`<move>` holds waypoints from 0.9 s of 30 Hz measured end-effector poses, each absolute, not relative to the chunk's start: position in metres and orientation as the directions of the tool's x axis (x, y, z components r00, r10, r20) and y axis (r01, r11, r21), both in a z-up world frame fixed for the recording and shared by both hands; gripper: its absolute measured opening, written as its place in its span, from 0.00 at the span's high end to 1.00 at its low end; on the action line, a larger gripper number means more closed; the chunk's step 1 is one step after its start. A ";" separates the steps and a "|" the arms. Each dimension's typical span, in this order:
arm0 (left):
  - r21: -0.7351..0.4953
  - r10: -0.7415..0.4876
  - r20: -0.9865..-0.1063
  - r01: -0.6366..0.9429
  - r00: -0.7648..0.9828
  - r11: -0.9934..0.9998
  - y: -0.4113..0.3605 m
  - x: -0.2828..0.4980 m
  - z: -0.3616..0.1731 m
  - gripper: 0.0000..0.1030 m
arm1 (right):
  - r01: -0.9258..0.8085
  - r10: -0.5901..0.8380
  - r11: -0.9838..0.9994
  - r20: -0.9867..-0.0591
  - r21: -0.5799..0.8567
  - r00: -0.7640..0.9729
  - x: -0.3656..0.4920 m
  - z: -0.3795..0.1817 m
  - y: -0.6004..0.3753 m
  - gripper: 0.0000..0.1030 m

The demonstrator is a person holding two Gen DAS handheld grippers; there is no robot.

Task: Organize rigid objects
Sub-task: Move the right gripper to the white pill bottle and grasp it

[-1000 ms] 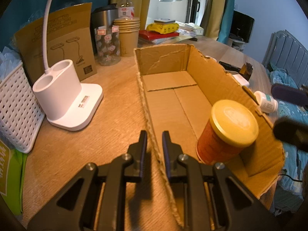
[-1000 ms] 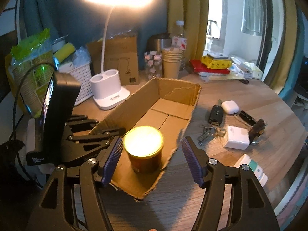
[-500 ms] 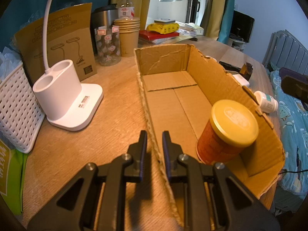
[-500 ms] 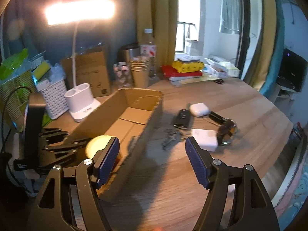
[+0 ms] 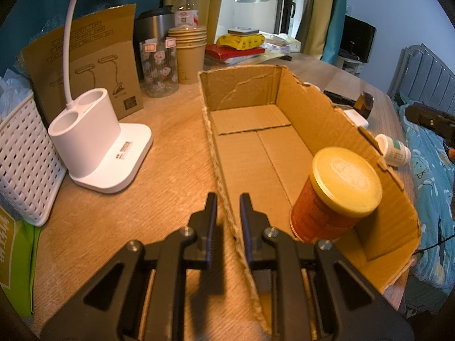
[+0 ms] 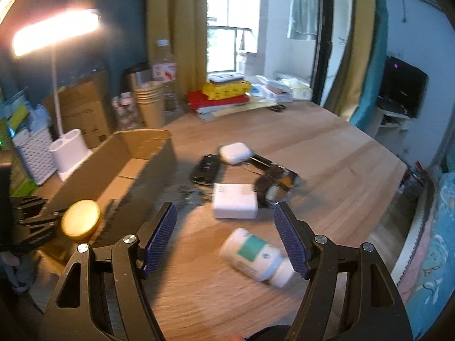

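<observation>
An open cardboard box (image 5: 241,88) lies on the wooden table. An orange can with a yellow lid (image 5: 345,182) stands in its near right corner. My left gripper (image 5: 228,216) is shut on the box's left wall, which runs up between the two fingers. My right gripper (image 6: 224,227) hangs open above the table to the right of the box (image 6: 148,164), with nothing between its pads. A white bottle with a green label (image 6: 256,254) lies on its side just beyond the right finger. Farther off lie a white charger block (image 6: 234,204), a black car key (image 6: 206,169) and a white earbud case (image 6: 234,153).
A white lamp base (image 5: 93,142), a white slotted basket (image 5: 22,159), a glass jar (image 5: 159,65) and stacked paper cups (image 5: 190,54) stand left of and behind the box. Books (image 6: 221,96) are piled at the back. A dark glossy object (image 6: 277,187) lies beside the charger.
My right gripper has swung right, away from the can in the box, to above the loose items on the table, and its jaws stand a little wider. The left gripper has not moved.
</observation>
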State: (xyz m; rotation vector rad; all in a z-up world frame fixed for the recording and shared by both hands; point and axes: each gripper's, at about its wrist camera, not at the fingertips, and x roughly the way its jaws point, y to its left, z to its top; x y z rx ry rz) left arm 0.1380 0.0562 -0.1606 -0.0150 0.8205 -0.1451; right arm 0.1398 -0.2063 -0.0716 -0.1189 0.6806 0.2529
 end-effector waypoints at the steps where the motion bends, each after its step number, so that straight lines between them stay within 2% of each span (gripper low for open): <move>1: -0.070 -0.135 -0.728 0.123 0.672 0.990 0.056 0.138 -0.161 0.83 | -0.260 0.183 0.965 -0.637 -0.028 0.749 0.141 -0.073 -0.210 0.28; 20: -0.073 -0.137 -0.730 0.123 0.670 0.990 0.057 0.140 -0.162 0.83 | -0.190 0.102 0.981 -0.700 -0.049 0.707 0.170 -0.114 -0.244 0.28; 27: -0.075 -0.138 -0.730 0.123 0.669 0.990 0.057 0.140 -0.163 0.83 | -0.228 0.159 0.974 -0.705 -0.003 0.691 0.169 -0.119 -0.246 0.28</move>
